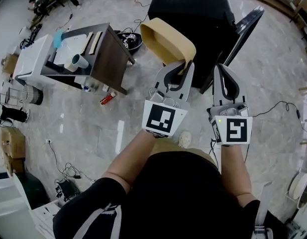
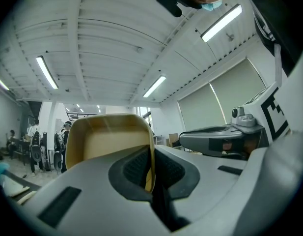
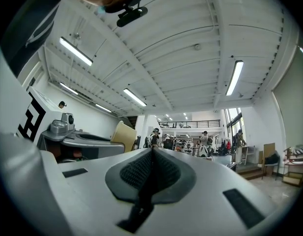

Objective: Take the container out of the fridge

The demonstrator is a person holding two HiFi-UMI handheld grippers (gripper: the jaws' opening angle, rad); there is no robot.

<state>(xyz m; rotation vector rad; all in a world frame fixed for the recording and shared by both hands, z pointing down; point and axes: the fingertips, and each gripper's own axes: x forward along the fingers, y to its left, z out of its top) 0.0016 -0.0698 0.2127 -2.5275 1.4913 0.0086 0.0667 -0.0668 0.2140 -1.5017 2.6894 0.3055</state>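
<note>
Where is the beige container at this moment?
In the head view the beige container is above the centre, held in the air by its wall in the left gripper, in front of the black fridge and left of the right gripper.

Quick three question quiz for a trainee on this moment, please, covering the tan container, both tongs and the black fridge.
1. True or false: the right tongs are shut on the tan container.
2. Which part of the tan container do the left tongs pinch? A: its side wall at the rim. B: a lid. C: a handle.
3. Fill in: the door of the black fridge stands ____.

Key: 1 false, the right tongs are shut with nothing between them. 2 A. 3 open.
</note>
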